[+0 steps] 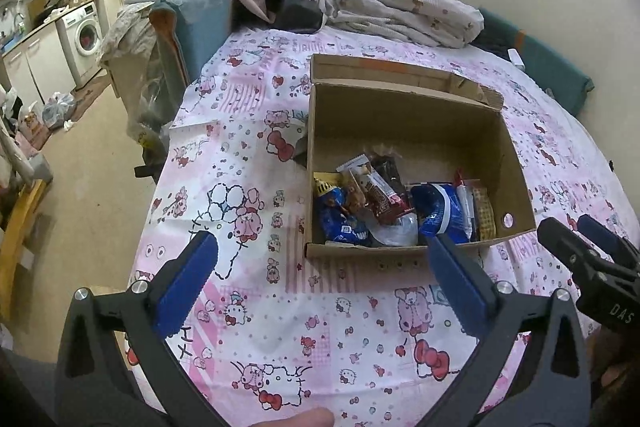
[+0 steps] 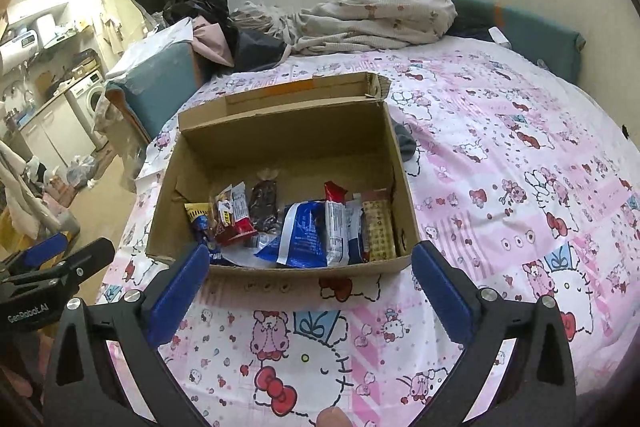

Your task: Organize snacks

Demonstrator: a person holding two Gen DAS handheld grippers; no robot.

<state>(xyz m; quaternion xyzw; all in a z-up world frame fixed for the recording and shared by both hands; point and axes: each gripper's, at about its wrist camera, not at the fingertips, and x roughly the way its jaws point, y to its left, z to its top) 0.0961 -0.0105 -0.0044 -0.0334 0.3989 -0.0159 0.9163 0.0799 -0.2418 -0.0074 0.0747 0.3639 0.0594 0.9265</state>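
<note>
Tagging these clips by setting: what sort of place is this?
Most likely a small studio flat: a bed with a pink cartoon-print sheet and crumpled bedding, and a kitchen corner with a washing machine in the same room.

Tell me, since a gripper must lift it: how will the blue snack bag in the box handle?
The blue bag looks crinkled and soft, so probably floppy and light. Its glossy film may slip between pads. It leans on neighbouring packets, so pulling it may shift them.
</note>
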